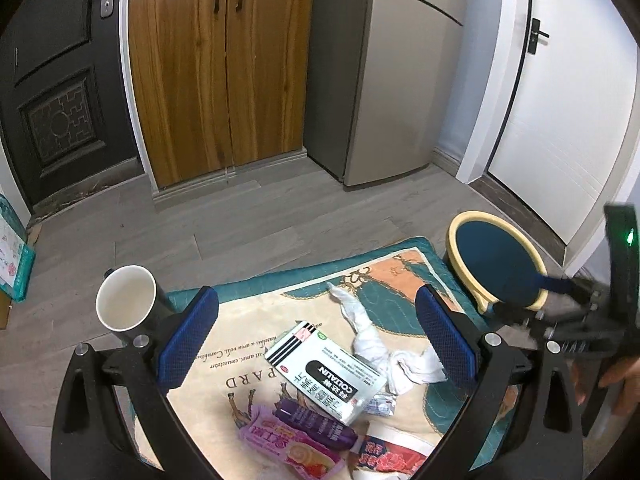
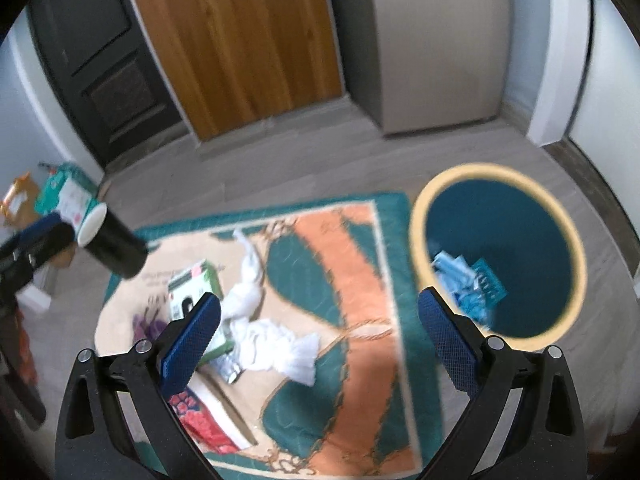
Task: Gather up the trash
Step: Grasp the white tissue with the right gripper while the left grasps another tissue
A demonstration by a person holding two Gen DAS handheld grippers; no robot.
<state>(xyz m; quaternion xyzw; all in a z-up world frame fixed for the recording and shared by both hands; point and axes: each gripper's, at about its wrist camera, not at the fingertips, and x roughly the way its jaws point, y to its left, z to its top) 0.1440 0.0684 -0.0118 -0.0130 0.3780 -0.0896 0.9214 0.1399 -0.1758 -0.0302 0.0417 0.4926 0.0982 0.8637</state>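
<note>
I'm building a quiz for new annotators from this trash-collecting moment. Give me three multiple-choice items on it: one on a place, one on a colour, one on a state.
1. Where does the waste bin stand?
A. on the middle of the mat
B. on the floor beside the mat's far right corner
C. against the dark door

2. What colour is the bin's rim?
A. red
B. black
C. pale yellow

3. How do both grippers stand?
A. open and empty
B. both shut on tissue
C. one shut on the box

Answers:
1 B: the right wrist view shows the bin on grey floor next to the mat.
2 C: a pale yellow ring surrounds the dark teal inside.
3 A: the left gripper and the right gripper have their blue pads wide apart with nothing between; the white tissue and the medicine box lie on the mat.
</note>
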